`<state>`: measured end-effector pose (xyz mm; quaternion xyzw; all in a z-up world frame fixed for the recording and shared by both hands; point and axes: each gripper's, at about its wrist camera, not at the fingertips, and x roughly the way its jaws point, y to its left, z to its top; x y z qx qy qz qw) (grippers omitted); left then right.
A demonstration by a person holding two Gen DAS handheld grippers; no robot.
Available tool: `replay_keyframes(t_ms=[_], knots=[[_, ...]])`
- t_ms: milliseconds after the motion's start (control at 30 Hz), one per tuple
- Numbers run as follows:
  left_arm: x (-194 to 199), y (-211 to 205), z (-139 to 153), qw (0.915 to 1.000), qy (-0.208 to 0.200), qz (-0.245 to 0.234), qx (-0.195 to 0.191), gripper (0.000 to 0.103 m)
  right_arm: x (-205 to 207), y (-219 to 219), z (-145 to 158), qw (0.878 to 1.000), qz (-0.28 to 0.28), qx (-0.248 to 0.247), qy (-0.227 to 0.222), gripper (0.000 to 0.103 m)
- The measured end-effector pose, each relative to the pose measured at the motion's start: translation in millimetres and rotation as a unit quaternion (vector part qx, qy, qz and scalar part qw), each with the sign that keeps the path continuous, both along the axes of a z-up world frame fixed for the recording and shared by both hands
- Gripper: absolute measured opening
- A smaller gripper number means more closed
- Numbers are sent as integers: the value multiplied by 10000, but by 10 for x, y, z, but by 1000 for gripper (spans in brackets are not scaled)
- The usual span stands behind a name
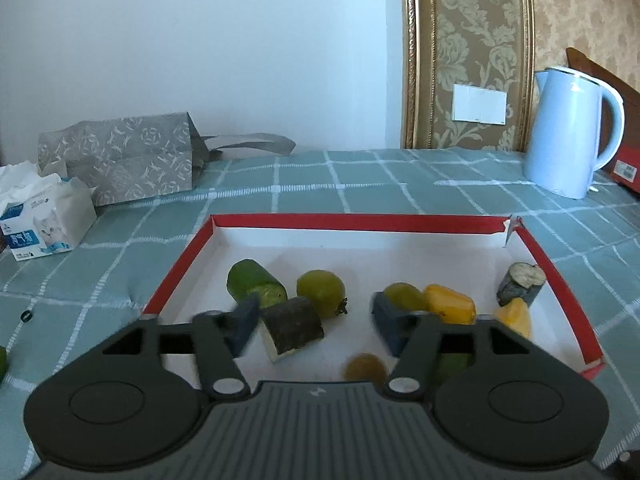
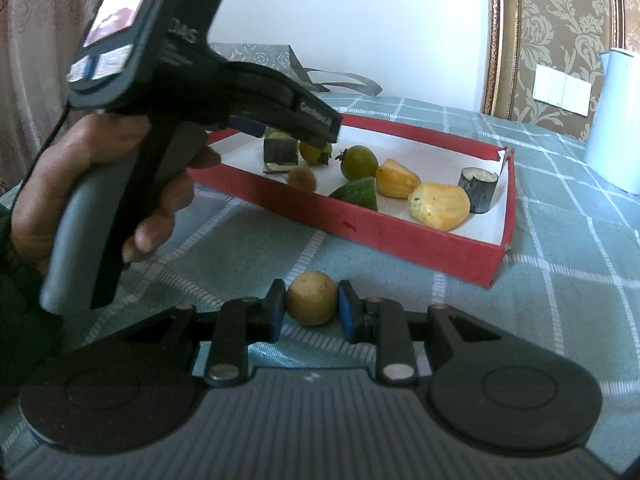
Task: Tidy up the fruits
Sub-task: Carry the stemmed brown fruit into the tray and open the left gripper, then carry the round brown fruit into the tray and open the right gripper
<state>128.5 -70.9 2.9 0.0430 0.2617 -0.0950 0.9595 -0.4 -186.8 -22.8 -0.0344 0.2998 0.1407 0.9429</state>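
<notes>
While the right gripper [image 2: 311, 314] clamps a small round tan fruit [image 2: 311, 299] at lower centre, the left gripper [image 1: 314, 322] hangs open mid-frame over the shallow red-rimmed cardboard tray [image 2: 400, 236] of cut fruit.

- A lived-in home room is shown, most likely a dining or sitting area.
- The table [image 1: 360, 184] is covered by a teal checked cloth.
- A pale blue electric kettle [image 1: 568, 132] is set at the far right of the table.
- A pack of tissues [image 1: 44, 220] and a grey patterned gift bag [image 1: 124, 156] are placed at the far left.
- The wall is dressed with gold damask wallpaper [image 1: 472, 40] in a gilt frame, and a white switch plate [image 1: 479, 104] is fitted on it.
- A patterned curtain [image 2: 36, 40] is seen in the right wrist view.
</notes>
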Motion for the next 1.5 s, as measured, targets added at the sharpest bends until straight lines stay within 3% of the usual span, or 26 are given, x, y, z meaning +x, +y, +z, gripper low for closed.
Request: replay_keyframes(t_ms=[33, 200, 467, 700, 933, 1233, 1500], knots=[[-6, -7, 2, 10000, -43, 14, 9, 77, 0, -1, 1, 10000, 0, 1, 1, 26], [-5, -21, -42, 9997, -106, 144, 167, 77, 0, -1, 2, 10000, -1, 9, 4, 26], [-405, 307, 13, 9969, -561, 551, -22, 77, 0, -3, 4, 10000, -19, 38, -6, 26], [-638, 498, -130, 9976, -183, 671, 18, 77, 4, -18, 10, 10000, -54, 47, -6, 26], [-699, 675, -309, 9967, 483, 594, -277, 77, -9, -41, 22, 9998, -156, 73, -66, 26], [-732, 562, -374, 9970, 407, 643, 153, 77, -3, -109, 24, 9988, -478, 76, -93, 26], [-702, 614, -377, 9963, 503, 692, -18, 82, 1, -236, 296, 9963, -710, -98, -478, 26]])
